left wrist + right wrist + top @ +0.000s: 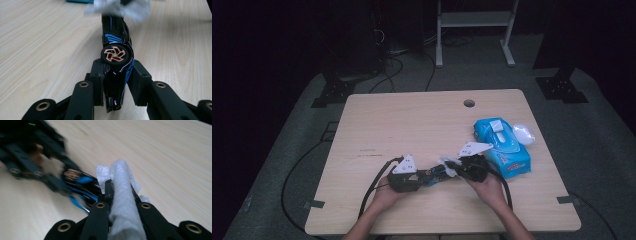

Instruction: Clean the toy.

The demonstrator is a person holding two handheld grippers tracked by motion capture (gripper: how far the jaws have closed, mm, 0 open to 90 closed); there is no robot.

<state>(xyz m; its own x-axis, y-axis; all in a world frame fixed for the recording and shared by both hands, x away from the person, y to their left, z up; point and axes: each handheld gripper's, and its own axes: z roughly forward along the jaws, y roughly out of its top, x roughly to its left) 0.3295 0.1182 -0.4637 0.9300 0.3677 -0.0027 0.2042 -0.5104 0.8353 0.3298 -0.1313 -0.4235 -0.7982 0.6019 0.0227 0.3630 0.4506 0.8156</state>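
A black and blue toy car with a copper-spoked wheel lies on its side between the jaws of my left gripper, which is shut on it. In the high view the left gripper holds the toy car low over the table near its front edge. My right gripper is shut on a white wipe and holds it against the far end of the car. From above, the right gripper and the wipe meet the car from the right.
A blue pack of wipes lies on the wooden table just right of the right gripper, with a crumpled white piece beside it. A cable hole sits near the far edge. Cables trail off the table's left front.
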